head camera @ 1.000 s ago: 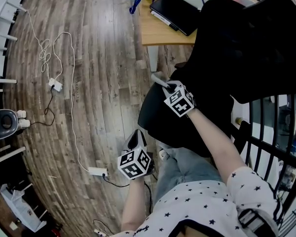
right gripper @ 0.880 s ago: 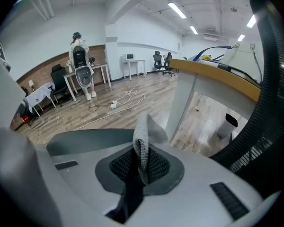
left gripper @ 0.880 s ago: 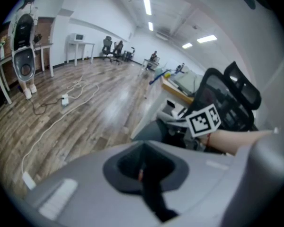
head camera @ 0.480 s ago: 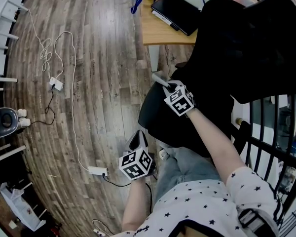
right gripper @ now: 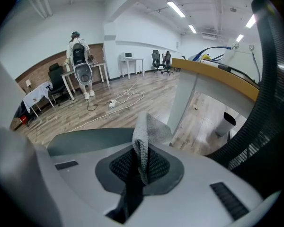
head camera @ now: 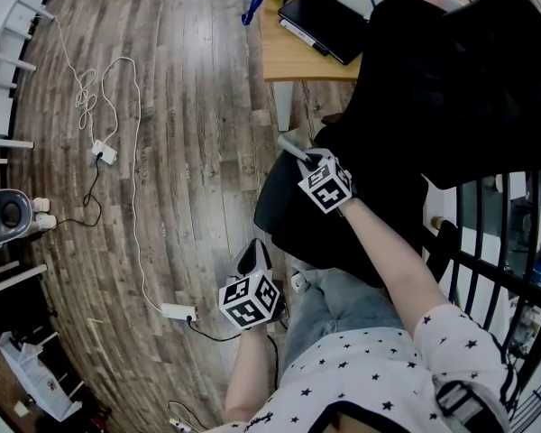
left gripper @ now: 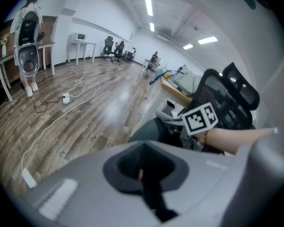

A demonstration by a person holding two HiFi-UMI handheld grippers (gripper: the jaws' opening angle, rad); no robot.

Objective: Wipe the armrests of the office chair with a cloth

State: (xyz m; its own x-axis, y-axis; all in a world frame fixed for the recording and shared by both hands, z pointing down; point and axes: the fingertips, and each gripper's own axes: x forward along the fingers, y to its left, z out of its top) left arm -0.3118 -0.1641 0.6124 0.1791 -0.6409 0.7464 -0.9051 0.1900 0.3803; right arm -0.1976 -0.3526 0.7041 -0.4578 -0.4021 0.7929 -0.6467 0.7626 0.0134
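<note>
The black office chair (head camera: 451, 70) stands at the right, its seat (head camera: 293, 215) reaching toward me. My right gripper (head camera: 298, 150) is at the seat's far left edge and is shut on a grey cloth (head camera: 288, 142). In the right gripper view the cloth (right gripper: 144, 141) stands pinched between the jaws, above a dark flat chair surface (right gripper: 85, 138); whether cloth and surface touch is hidden. My left gripper (head camera: 252, 254) hangs lower left, over the floor beside the seat, shut with nothing in it (left gripper: 142, 174). The left gripper view shows the right gripper's marker cube (left gripper: 200, 118).
A wooden desk (head camera: 293, 57) with a black flat device (head camera: 326, 21) stands beyond the chair. White cables and power strips (head camera: 178, 312) lie on the wood floor. A black metal rack (head camera: 509, 242) is at the right. A person (right gripper: 80, 63) stands far off.
Almost nothing: the left gripper has drifted a little to the right. The right gripper and cloth stay at the same spot on the chair.
</note>
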